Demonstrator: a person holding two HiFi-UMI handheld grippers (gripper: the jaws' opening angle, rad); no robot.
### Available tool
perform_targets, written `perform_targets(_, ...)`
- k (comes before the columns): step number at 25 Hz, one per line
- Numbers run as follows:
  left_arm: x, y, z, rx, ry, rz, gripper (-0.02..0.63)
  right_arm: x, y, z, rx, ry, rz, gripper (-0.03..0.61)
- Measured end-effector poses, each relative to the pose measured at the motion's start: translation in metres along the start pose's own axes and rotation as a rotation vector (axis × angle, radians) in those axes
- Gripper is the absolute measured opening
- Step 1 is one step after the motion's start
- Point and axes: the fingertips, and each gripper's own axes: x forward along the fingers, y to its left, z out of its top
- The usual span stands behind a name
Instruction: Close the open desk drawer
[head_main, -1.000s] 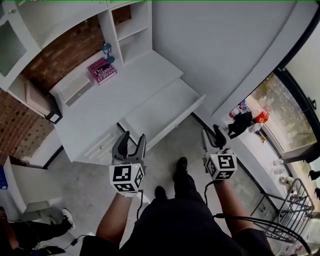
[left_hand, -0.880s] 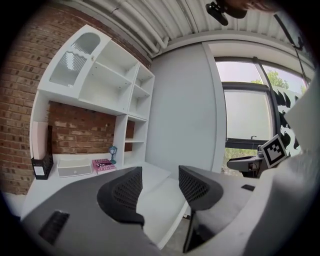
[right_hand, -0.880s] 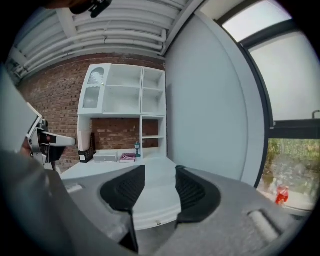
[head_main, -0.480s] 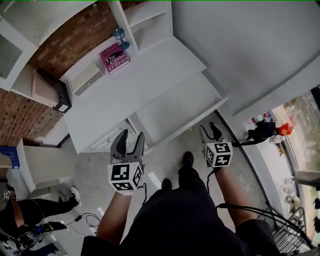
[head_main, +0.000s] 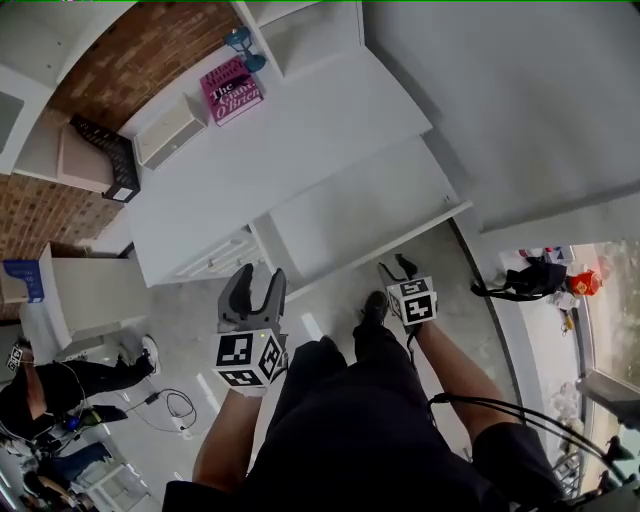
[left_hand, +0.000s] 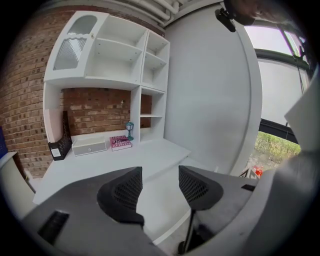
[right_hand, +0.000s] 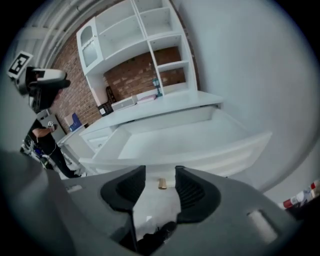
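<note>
Facing the white desk (head_main: 290, 150), we see its wide drawer (head_main: 365, 215) pulled well out toward us, under the right part of the top. Our left gripper (head_main: 260, 276) hangs in the air short of the desk front, jaws spread on nothing. Our right gripper (head_main: 394, 266) hangs just before the drawer front, jaws likewise apart. A pink book (head_main: 232, 90) lies at the desk's back. A small brass knob (right_hand: 162, 183) shows between the right jaws, clear of both.

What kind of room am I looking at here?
Most likely a home office or study corner: a white desk with its drawer pulled open, white shelves above it against a brick wall, and a pink book on the desktop.
</note>
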Motion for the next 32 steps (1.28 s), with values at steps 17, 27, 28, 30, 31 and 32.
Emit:
perform_targets(17, -0.015, 0.071, -0.049, -0.126, 0.056, 0.090, 0.225, 0.088, -0.003, -0.056, -0.086, 0.286, -0.076, 0.106)
perform_targets(27, -0.031, 0.121, -0.052, -0.177, 0.028, 0.106, 0.225, 0.108, -0.003, -0.032, -0.046, 0.317, -0.114, 0.089)
perform_targets(28, -0.031, 0.126, -0.052, -0.179, 0.024, 0.106, 0.225, 0.111, -0.003, -0.028, -0.047, 0.314, -0.115, 0.089)
perform_targets(30, -0.033, 0.135, -0.052, -0.178, 0.017, 0.105, 0.225, 0.117, -0.004, -0.020, -0.050, 0.305, -0.117, 0.089)
perform_targets(31, -0.033, 0.141, -0.054, -0.174, 0.016, 0.103, 0.225, 0.120, -0.004, -0.016, -0.050, 0.298, -0.118, 0.089)
perform_targets(32, -0.033, 0.146, -0.056, -0.171, 0.017, 0.102, 0.225, 0.123, -0.003, -0.013, -0.050, 0.291, -0.120, 0.089)
